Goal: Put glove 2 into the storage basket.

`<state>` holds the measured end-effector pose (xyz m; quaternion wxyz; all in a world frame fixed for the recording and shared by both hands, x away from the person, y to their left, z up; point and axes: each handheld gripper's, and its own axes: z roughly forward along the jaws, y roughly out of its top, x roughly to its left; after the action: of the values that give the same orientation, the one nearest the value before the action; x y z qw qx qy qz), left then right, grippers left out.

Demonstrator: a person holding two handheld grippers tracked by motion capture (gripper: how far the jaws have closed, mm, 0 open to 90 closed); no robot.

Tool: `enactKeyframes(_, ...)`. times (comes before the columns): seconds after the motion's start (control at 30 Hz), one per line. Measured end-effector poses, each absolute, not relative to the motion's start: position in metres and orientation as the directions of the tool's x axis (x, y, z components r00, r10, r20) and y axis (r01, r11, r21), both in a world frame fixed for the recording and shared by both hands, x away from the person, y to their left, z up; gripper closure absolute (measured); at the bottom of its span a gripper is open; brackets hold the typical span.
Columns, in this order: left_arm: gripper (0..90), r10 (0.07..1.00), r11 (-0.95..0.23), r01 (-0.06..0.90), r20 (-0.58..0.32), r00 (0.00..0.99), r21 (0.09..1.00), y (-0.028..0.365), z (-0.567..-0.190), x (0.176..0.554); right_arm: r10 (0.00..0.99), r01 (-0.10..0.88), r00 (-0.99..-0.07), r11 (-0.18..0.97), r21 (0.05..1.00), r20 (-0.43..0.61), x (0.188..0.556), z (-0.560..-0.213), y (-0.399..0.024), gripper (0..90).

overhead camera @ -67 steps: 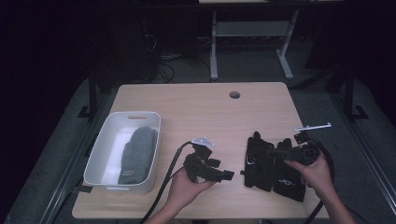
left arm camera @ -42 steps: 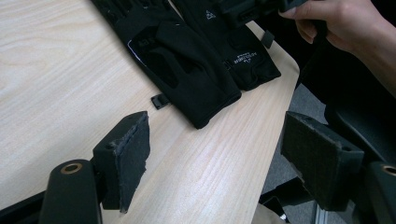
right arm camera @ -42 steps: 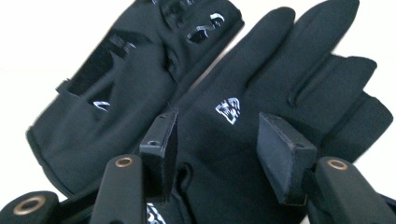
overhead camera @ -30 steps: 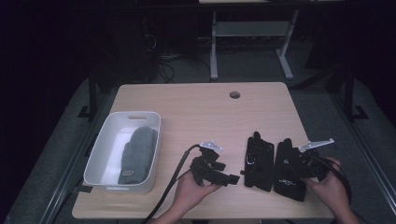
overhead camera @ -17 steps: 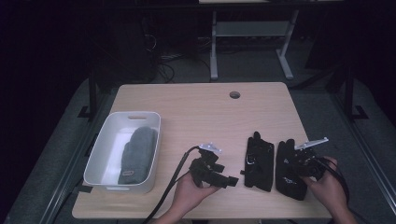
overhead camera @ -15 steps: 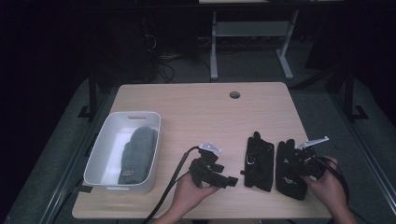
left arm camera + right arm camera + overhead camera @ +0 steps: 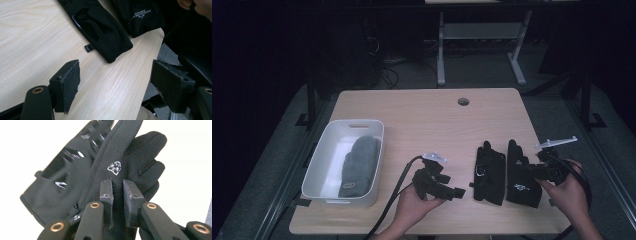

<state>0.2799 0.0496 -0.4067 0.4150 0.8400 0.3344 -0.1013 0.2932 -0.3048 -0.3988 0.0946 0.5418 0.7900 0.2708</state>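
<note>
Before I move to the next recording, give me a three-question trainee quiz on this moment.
1. True or false: the left gripper has its jaws wide apart over bare table.
2. What lies in the white bin?
A. a black glove
B. a grey glove
C. nothing
3. Which black glove does the right gripper pinch: the one nearer the bin or the right glove?

Key:
1. True.
2. B, the grey glove.
3. The right glove; the left glove lies flat beside it, untouched.
</note>
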Motion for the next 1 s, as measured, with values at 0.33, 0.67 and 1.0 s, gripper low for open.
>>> enactKeyframes(0.33, 23.9, 0.484, -0.43, 0.644, -0.44, 0.756, 0.633, 0.055, -0.404, 0.28, 0.88, 0.782, -0.438, 0.273, 0.56, 0.183, 0.308, -0.383, -0.266, 78.0)
enactKeyframes(0.67, 23.9, 0.486, -0.424, 0.647, -0.444, 0.753, 0.633, 0.058, -0.403, 0.28, 0.872, 0.786, -0.448, 0.279, 0.552, 0.197, 0.325, -0.392, -0.239, 77.4)
enactKeyframes(1.0, 23.9, 0.491, -0.424, 0.655, -0.449, 0.746, 0.625, 0.06, -0.408, 0.279, 0.888, 0.822, -0.415, 0.272, 0.501, 0.199, 0.327, -0.413, -0.224, 67.9)
